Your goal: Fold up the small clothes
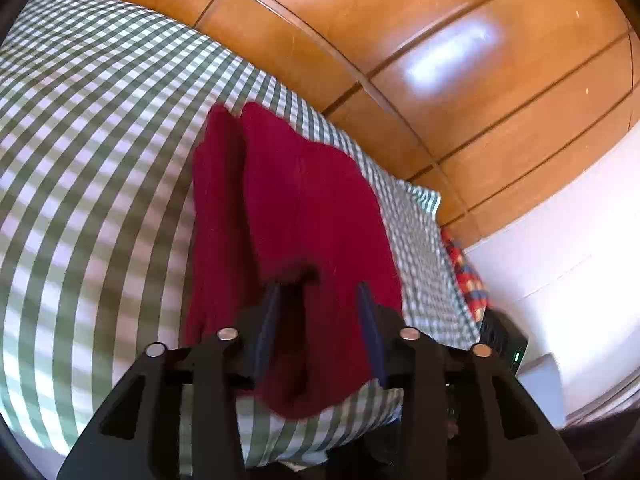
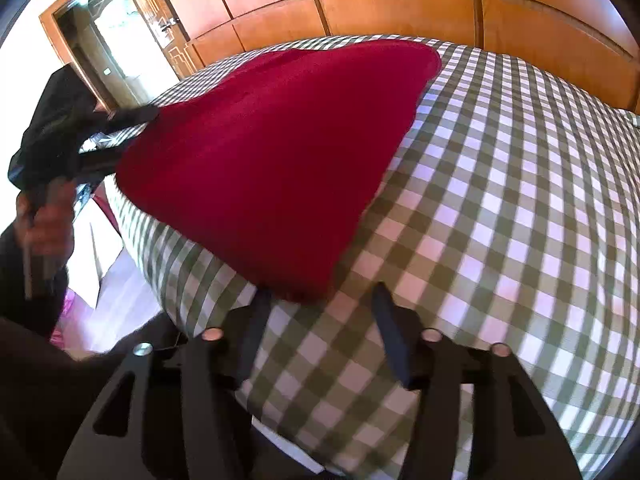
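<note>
Cloth comes first in the left wrist view: a dark red garment (image 1: 288, 208) lies on the checked bedcover (image 1: 88, 168), running away from the camera toward the wooden wardrobe doors (image 1: 400, 40), with a lengthwise crease that suggests 1 fold is already in. The left gripper (image 1: 320, 292) stands partly open over the near end of the garment, its 2 fingers (image 1: 272, 320) either side of the fabric with gaps showing, so nothing looks pinched. To do this step well, I judge the near hem should be taken with both layers together and carried flat toward the far end, keeping the edges lined up so the crease does not skew. This view alone shows a patterned red and blue cloth (image 1: 466, 276) at the bed's right edge and the white wall beyond. The right wrist view shows the same red garment (image 2: 272, 160) as a broad shape tapering toward the camera, its near tip lying just ahead of the right gripper (image 2: 320, 296). That gripper is fairly wide and empty, over bare bedcover (image 2: 520, 220); the tip sits close to its left finger (image 2: 256, 320) but is not between the pads. Only this view shows the person's hand (image 2: 48, 224) on the other tool at the garment's left edge, and an open door (image 2: 100, 40) behind.
</note>
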A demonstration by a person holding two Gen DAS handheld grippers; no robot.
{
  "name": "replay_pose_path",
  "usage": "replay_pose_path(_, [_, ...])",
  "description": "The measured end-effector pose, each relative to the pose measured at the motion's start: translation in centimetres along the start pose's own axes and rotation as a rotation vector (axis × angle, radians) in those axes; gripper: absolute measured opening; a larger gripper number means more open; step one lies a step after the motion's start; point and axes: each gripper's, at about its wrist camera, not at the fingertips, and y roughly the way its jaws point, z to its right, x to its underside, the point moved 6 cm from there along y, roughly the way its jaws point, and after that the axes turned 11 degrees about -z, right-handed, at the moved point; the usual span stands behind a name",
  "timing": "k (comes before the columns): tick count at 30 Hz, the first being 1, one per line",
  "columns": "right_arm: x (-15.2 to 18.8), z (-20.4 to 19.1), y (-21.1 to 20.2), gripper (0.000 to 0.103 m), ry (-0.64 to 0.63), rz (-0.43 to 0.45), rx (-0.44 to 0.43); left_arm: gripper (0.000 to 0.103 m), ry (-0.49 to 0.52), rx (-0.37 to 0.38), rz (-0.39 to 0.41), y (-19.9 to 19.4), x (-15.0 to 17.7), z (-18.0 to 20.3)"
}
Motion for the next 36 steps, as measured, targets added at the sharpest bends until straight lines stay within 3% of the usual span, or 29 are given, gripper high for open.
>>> replay_pose_path(2, [-0.1,0.8,-1.3,0.064,0.020,0.021,-0.002,0.050,0.004,0.003,0.005,0.2,-1.5,0.3])
replay_pose_path(4, [-0.5,1.6,-2.4,0.066,0.047,0.047,-0.003,0.051,-0.005,-0.024,0.001,1.1,-3.1,-0.1])
replay_pose_path(9, [-3.1,1.6,-3.9,0.067,0.070,0.118,-0.018,0.051,-0.055,-0.003,-0.062,3.7,-4.9,-1.5])
replay_pose_path(10, [-3.8,1.3,-3.7,0.067,0.064,0.126,-0.021,0.041,-0.057,-0.009,-0.060,3.8,-5.0,-1.6])
replay_pose_path(11, [-4.4,1.0,-3.5,0.067,0.058,0.131,-0.022,0.023,-0.056,-0.030,-0.051,3.9,-5.2,-1.7])
replay_pose_path(13, [-5.7,-0.2,-2.6,0.067,0.039,0.137,-0.025,0.007,-0.047,-0.045,-0.026,3.3,-5.1,-1.6])
replay_pose_path(18, [-6.8,-4.1,0.0,0.069,-0.075,0.139,0.029,0.005,0.045,-0.091,0.136,-0.2,-4.0,0.8])
replay_pose_path(21, [-6.3,-5.2,1.9,0.071,-0.130,0.131,0.111,0.004,0.070,-0.202,0.151,-0.2,-3.0,0.3])
replay_pose_path(24, [-6.1,-5.5,3.2,0.072,-0.159,0.130,0.155,0.004,0.026,-0.334,0.082,1.8,-2.5,-2.7])
replay_pose_path(27, [-6.1,-5.2,3.4,0.072,-0.149,0.131,0.154,0.004,0.006,-0.375,0.056,3.4,-2.4,-3.5])
replay_pose_path(30, [-6.0,-4.9,3.4,0.072,-0.141,0.131,0.148,0.004,0.049,-0.451,0.057,3.2,-2.5,-1.9])
replay_pose_path(33, [-6.0,-4.9,3.0,0.073,-0.134,0.133,0.142,0.022,0.121,-0.524,0.065,2.5,-2.2,0.0])
replay_pose_path(35, [-5.9,-4.9,2.8,0.074,-0.134,0.131,0.138,0.057,0.156,-0.527,0.088,1.9,-2.0,1.4])
replay_pose_path(36, [-5.8,-5.0,2.7,0.075,-0.136,0.129,0.137,0.059,0.163,-0.516,0.096,1.8,-1.9,1.7])
